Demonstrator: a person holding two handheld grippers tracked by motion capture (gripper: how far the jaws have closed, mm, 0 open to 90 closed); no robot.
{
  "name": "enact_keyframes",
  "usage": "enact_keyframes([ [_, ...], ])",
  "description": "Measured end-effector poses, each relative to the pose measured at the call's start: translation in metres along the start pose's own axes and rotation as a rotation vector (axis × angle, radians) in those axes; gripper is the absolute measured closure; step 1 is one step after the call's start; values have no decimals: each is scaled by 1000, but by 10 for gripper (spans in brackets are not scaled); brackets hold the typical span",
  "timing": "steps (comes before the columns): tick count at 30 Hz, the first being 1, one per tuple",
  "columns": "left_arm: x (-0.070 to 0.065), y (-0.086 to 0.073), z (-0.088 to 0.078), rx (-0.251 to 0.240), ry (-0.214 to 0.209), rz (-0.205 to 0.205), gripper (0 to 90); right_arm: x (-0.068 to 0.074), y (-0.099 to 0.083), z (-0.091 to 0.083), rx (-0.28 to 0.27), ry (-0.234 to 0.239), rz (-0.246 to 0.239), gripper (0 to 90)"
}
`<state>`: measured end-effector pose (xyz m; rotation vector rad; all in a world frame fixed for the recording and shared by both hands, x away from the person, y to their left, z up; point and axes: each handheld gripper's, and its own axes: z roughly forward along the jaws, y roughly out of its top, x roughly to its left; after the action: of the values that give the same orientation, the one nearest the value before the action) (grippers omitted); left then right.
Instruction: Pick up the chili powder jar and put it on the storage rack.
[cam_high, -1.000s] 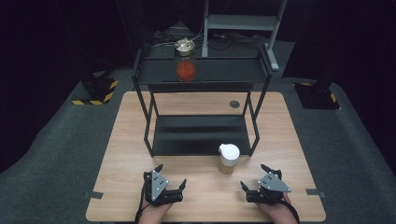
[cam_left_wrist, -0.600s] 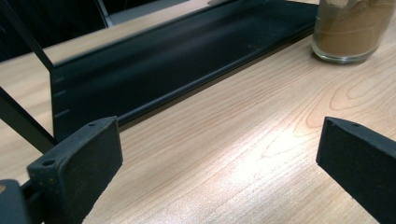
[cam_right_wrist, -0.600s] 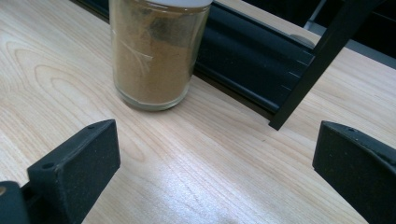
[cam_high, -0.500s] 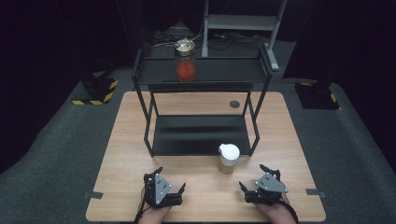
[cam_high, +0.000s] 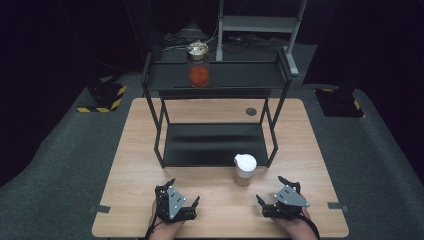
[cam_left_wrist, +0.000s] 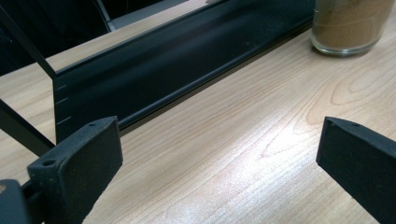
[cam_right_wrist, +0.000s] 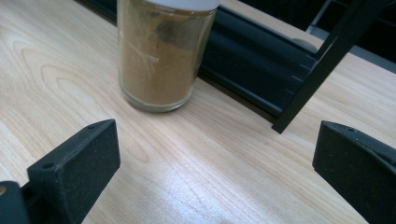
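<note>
Both grippers idle at the near table edge, jaws spread wide.
Left gripper (cam_high: 182, 200) and right gripper (cam_high: 272, 192) hold nothing; the white-lidded spice jar (cam_high: 245, 170) stands upright between them, just before the black rack (cam_high: 215, 145).

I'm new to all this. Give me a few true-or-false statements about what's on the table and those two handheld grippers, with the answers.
1. The white-lidded jar of brown powder stands on the table, in front of the black rack. True.
2. The right gripper is shut on that jar. False: it is open, apart from the jar.
3. The jar with red contents sits on the rack's top shelf. True.
4. The left gripper holds the red jar. False: it is open and holds nothing, near the table's front edge.
</note>
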<state>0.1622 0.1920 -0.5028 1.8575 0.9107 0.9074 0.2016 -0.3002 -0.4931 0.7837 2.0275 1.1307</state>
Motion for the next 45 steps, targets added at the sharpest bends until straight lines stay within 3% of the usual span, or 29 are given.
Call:
enact_keyframes([
  [3,0,-3,-1,-14,5,-10,6,-2,2,0,0,22,21,0],
  [6,1,-3,-2,-17,-3,-7,6,-3,8,-1,-52,62,54,0],
  [11,-3,-1,0,-8,-5,26,6,1,23,5,-117,79,90,0],
  [13,-6,-2,-1,-14,2,57,6,0,28,16,-117,95,117,0],
  [17,-12,-8,-6,-44,21,67,6,0,33,28,-97,116,153,0],
  [20,-8,-8,-5,-45,3,66,6,4,34,30,-88,120,137,0],
  [23,-7,-5,0,-38,-1,92,6,6,31,34,-101,112,114,0],
  [27,-9,-2,3,-24,32,57,6,4,28,38,-75,112,168,0],
  [29,-10,-7,0,-48,33,58,6,2,31,35,-63,109,153,0],
  [32,-5,-5,2,-40,14,47,6,-1,30,25,-83,80,157,0],
  [36,5,-1,8,-30,-11,-22,6,-4,28,7,-106,43,163,0],
  [38,9,1,12,-25,-18,-34,6,-4,26,-3,-122,21,150,0],
  [41,7,-3,9,-39,1,-11,6,-3,25,-10,-120,16,138,0],
  [43,3,-6,3,-38,17,17,6,0,24,-9,-118,27,135,0],
  [45,3,-7,-1,-36,24,16,6,4,24,-4,-111,49,118,0],
])
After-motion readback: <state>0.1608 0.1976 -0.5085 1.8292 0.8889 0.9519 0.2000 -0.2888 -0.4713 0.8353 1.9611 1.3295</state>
